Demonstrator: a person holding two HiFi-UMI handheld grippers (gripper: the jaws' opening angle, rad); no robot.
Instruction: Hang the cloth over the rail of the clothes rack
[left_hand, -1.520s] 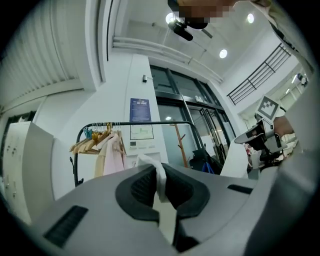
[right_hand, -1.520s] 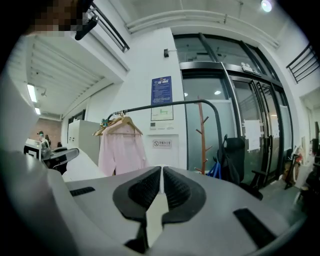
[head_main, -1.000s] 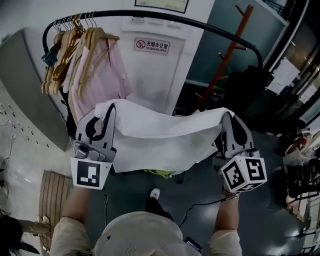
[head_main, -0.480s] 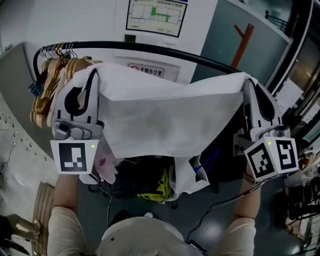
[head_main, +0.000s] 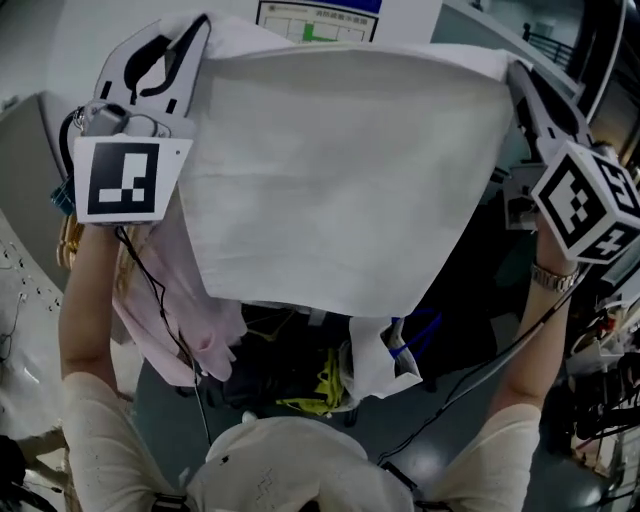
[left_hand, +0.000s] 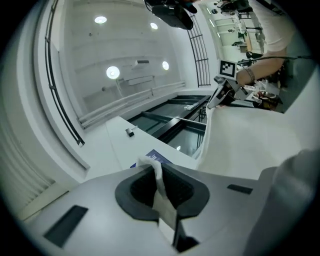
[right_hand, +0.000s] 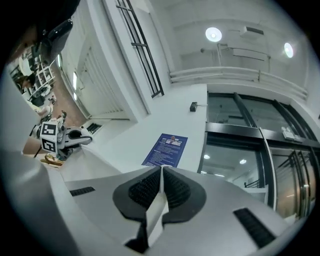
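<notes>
A white cloth (head_main: 350, 170) hangs spread wide between my two raised grippers and fills the upper middle of the head view. My left gripper (head_main: 200, 25) is shut on its upper left corner, my right gripper (head_main: 516, 72) on its upper right corner. The clothes rack's rail is hidden behind the cloth. In the left gripper view a fold of cloth (left_hand: 161, 195) is pinched between the pads of the left gripper (left_hand: 156, 169), and the sheet (left_hand: 250, 145) runs off to the right gripper (left_hand: 224, 92). In the right gripper view the right gripper (right_hand: 161, 171) pinches a thin cloth edge (right_hand: 156, 210).
Wooden hangers (head_main: 66, 235) and a pink garment (head_main: 190, 320) hang at the left, below my left arm. A white bag with yellow-green contents (head_main: 335, 385) and cables lie low in the middle. A framed plan (head_main: 320, 15) is on the wall behind.
Both grippers have lifted the cloth from below the rail up to the top of the view. The cloth now covers the rail that showed earlier.
</notes>
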